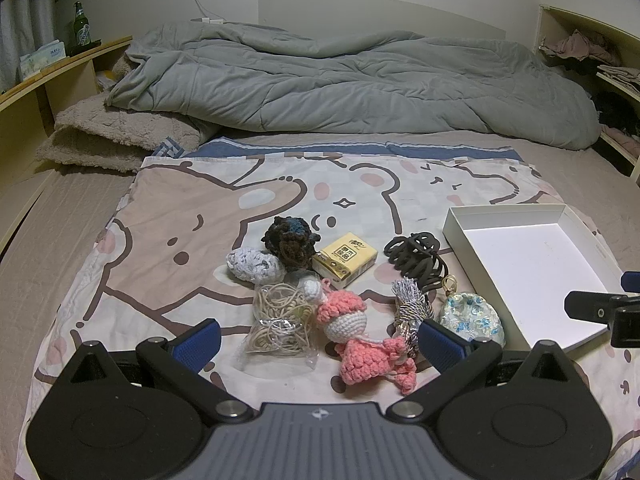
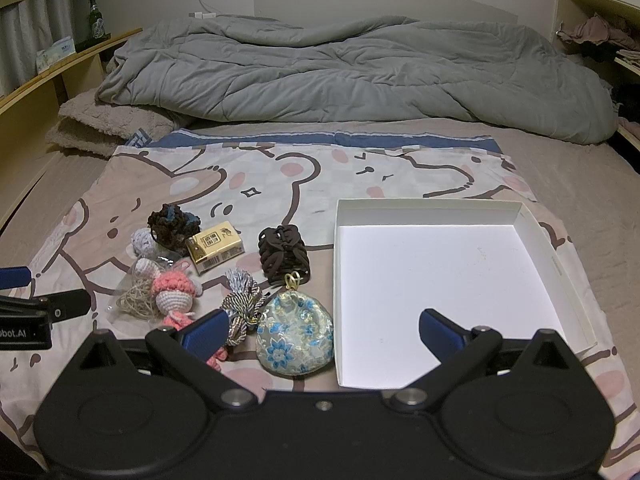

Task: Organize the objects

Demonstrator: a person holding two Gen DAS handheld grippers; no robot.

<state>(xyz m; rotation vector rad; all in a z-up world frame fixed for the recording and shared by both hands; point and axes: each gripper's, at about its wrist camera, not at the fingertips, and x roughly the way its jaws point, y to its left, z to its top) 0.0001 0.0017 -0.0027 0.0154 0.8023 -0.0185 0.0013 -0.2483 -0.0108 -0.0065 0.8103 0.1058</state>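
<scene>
My left claw (image 1: 318, 334) hangs spread wide and holds nothing, low over the near edge of the clutter on the bed; my right claw (image 2: 324, 330) is just as wide and bare, straddling the near left corner of the white box (image 2: 536, 224). The box has nothing in it, so I judge the sorting has not begun: I am at the point of choosing a first piece.

The pink crochet doll (image 1: 348, 320) lies right between my left pads, with the bag of beige elastics (image 1: 280, 320) touching it on one side and the silver tassel (image 1: 408, 308) just beside it on the other. The flowered pouch (image 2: 296, 338) sits against the box wall, nearest my right claw. Either pick calls for a descent and a closing grip without dragging a neighbour.

Further back, the yellow tissue pack (image 1: 346, 258), black hair ties (image 1: 416, 256), dark crochet ball (image 1: 290, 240) and pale one (image 1: 254, 266) press together. My own frame hides the doll's feet, and the box's near edge is cut off.
</scene>
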